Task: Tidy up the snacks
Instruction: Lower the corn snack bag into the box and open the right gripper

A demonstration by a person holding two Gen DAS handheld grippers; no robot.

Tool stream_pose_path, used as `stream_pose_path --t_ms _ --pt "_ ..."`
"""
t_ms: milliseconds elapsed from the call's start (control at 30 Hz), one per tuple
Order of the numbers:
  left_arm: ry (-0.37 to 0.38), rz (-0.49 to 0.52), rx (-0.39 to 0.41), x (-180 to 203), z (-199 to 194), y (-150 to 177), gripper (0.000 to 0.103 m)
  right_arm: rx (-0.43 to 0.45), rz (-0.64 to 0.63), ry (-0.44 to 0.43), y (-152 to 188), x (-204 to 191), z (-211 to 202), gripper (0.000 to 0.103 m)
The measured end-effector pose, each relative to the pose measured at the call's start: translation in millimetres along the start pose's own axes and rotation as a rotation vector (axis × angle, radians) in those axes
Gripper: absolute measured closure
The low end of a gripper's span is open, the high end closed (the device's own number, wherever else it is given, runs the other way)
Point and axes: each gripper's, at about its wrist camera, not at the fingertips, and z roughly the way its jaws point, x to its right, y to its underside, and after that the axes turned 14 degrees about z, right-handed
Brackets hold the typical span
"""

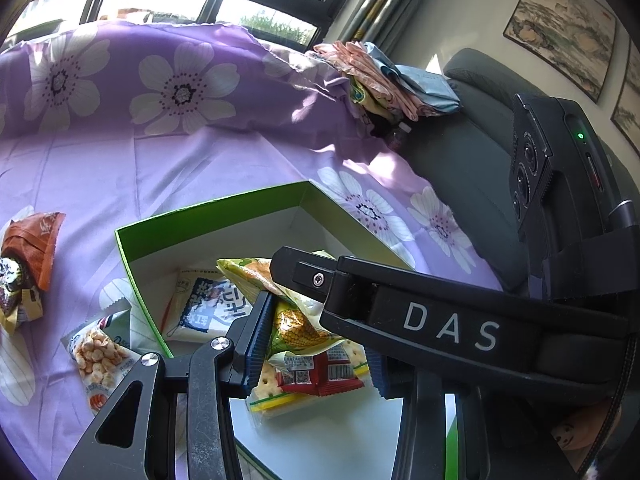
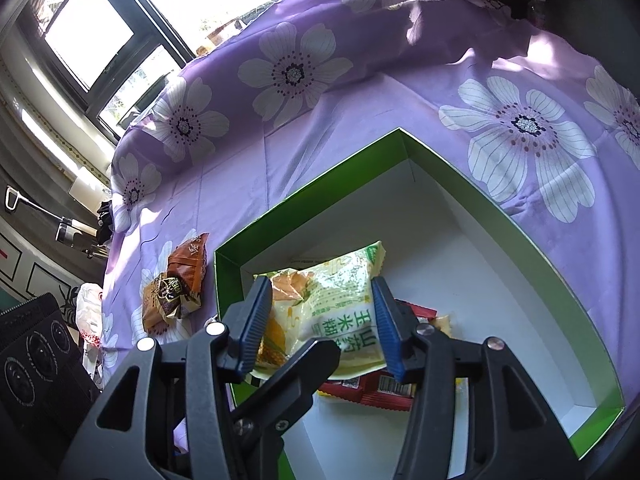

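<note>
Corn snack packet (image 2: 332, 308) between my right gripper's (image 2: 320, 330) parted pads, over the green box's (image 2: 500, 208) near-left corner; my left gripper (image 1: 316, 344) clamps its end.

Both wrist cameras peer steeply down, close over the green-walled, white-floored cardboard box (image 1: 141, 280) (image 2: 500, 216) on the purple flowered cloth (image 1: 120, 176) (image 2: 360, 80). Both views share the box and the yellow-green corn snack packet (image 1: 296, 320) (image 2: 340, 300).
</note>
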Motion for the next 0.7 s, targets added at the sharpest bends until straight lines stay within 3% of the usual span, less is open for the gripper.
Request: stream_pose_path --t_ms 700 --pt "0.020 -0.021 -0.040 1 13 0 0.062 -0.021 0.029 0.020 -3 10 5 0.051"
